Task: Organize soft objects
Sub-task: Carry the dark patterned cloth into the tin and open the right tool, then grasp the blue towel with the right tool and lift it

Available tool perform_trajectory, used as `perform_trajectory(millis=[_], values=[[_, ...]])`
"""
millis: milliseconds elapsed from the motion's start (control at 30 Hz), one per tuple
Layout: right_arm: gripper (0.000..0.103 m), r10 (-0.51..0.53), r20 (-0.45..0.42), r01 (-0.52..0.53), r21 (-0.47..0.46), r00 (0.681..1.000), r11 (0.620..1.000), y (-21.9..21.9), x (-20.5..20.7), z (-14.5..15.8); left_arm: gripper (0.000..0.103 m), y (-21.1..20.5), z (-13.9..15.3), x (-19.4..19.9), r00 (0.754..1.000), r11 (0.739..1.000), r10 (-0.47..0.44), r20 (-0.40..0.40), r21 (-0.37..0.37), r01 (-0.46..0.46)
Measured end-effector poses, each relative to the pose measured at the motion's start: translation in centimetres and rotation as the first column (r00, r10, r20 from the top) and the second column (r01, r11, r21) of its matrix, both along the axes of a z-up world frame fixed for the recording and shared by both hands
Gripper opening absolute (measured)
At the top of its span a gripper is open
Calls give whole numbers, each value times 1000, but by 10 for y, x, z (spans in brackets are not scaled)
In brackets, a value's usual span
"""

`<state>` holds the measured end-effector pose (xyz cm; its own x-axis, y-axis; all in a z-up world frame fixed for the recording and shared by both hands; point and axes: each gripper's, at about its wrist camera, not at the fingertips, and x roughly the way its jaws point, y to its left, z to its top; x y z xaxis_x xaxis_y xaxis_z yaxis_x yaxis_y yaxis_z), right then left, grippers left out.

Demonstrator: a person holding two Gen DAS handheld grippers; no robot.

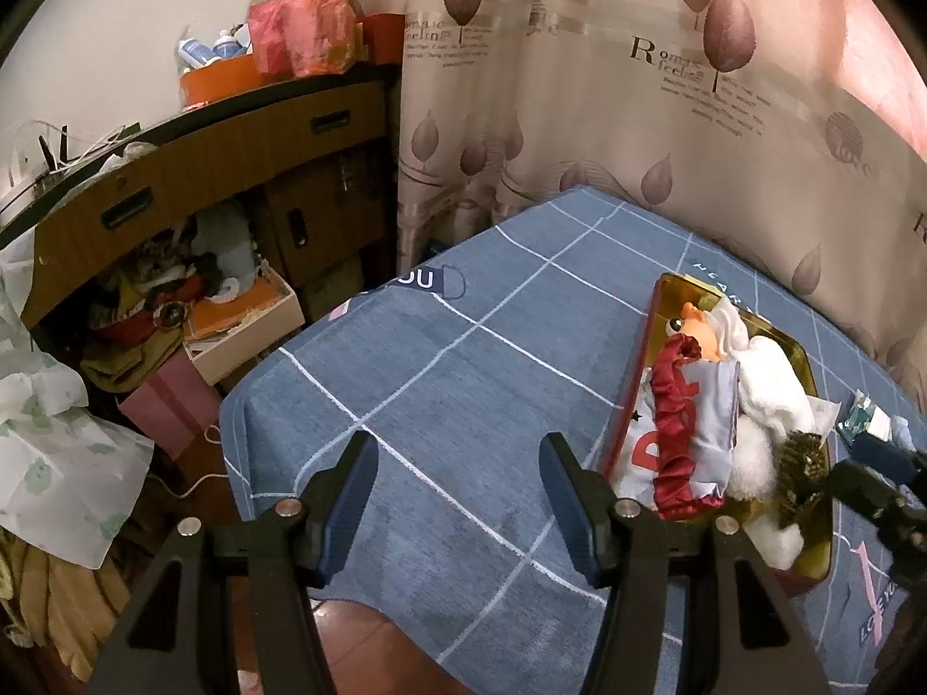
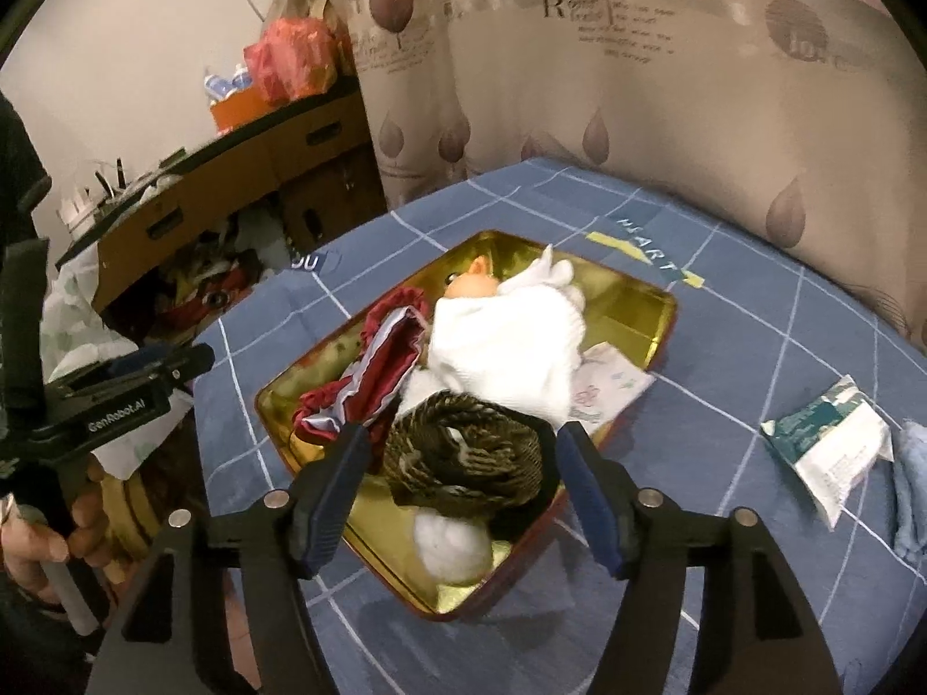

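A gold tin tray (image 2: 628, 304) on the blue checked cloth holds soft things: a white plush doll (image 2: 510, 341) with an orange face, a dark red frilled fabric piece (image 2: 376, 373), a brown patterned scrunchie (image 2: 463, 454) and a white pom-pom (image 2: 452, 547). My right gripper (image 2: 460, 457) is open, its fingers on either side of the scrunchie, just above it. My left gripper (image 1: 457, 475) is open and empty over bare cloth left of the tray (image 1: 652, 324). The right gripper shows at the right edge of the left wrist view (image 1: 869, 486).
A tissue packet (image 2: 828, 440) and a pale blue cloth (image 2: 912, 492) lie right of the tray. A paper card (image 2: 602, 388) leans over the tray's right rim. A cluttered desk (image 1: 191, 174) with boxes stands left of the table. A leaf-print curtain (image 1: 637, 87) hangs behind.
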<state>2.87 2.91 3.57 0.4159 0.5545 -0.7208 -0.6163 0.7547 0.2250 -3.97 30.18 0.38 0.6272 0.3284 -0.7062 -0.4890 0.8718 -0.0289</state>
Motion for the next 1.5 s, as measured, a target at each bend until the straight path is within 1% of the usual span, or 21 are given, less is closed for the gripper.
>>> perform_trajectory(millis=[133,233,333,467,500,600,700,733,900,1033,1100,1133,1167,1200,1233,1267,1367,1400,1433,1467,1500], values=[[67,-55,27,55,11,998,998,-26,2,5,59,-1,0,0,1000,1000,-2,-1,3,2],[68,-122,31,122,-4,992,993,-55,11,3,59,-2,-1,0,1000,1000,-3,-3,11,3],[68,-218,45,220,-40,975,975,-94,24,-2,59,-1,0,-2,1000,1000,-4,5,15,4],[68,-359,64,363,-93,931,927,-154,46,-11,59,-5,1,-2,1000,999,-18,21,31,18],[68,-402,68,408,-113,913,906,-173,53,-15,59,-7,1,-1,999,999,-27,20,43,26],[68,-484,76,490,-155,872,858,-214,70,-26,59,-14,0,0,998,996,-52,20,69,51],[72,-528,74,531,-196,846,824,-241,87,-39,59,-25,-3,2,996,991,-87,9,103,86],[75,-538,73,540,-208,840,815,-247,92,-43,59,-29,-4,4,995,989,-102,4,112,101],[75,-548,65,545,-258,834,798,-261,121,-67,59,-55,-4,8,983,967,-183,-12,177,183],[76,-549,61,542,-281,833,792,-264,136,-80,60,-90,8,13,951,923,-310,-19,233,305],[76,-547,51,537,-288,835,793,-263,143,-88,66,-108,14,17,929,897,-369,-18,256,361],[73,-546,48,534,-292,837,793,-262,144,-91,69,-120,19,20,913,879,-408,-16,266,397],[62,-544,46,531,-300,838,793,-261,145,-95,69,-130,22,23,900,865,-436,-12,271,422],[55,-544,33,528,-299,838,795,-260,144,-97,70,-139,25,26,887,852,-461,-8,275,445],[50,-547,29,531,-286,837,798,-261,143,-97,70,-152,29,31,866,831,-501,-1,279,481],[37,-560,35,546,-280,828,789,-264,140,-94,72,-159,30,34,853,819,-523,1,279,502],[32,-569,19,553,-262,822,791,-275,131,-92,73,-192,32,54,793,766,-610,-3,252,591],[31,-577,21,560,-270,817,783,-280,125,-92,73,-200,31,60,777,753,-629,-3,245,611],[31,-586,22,569,-272,810,776,-286,118,-92,73,-213,29,69,752,730,-659,-7,237,641],[31,-594,19,576,-270,804,771,-290,113,-92,73,-223,27,74,736,713,-677,-11,235,660],[31,-615,15,596,-267,789,758,-299,102,-90,73,-232,25,80,719,697,-694,-19,231,679]])
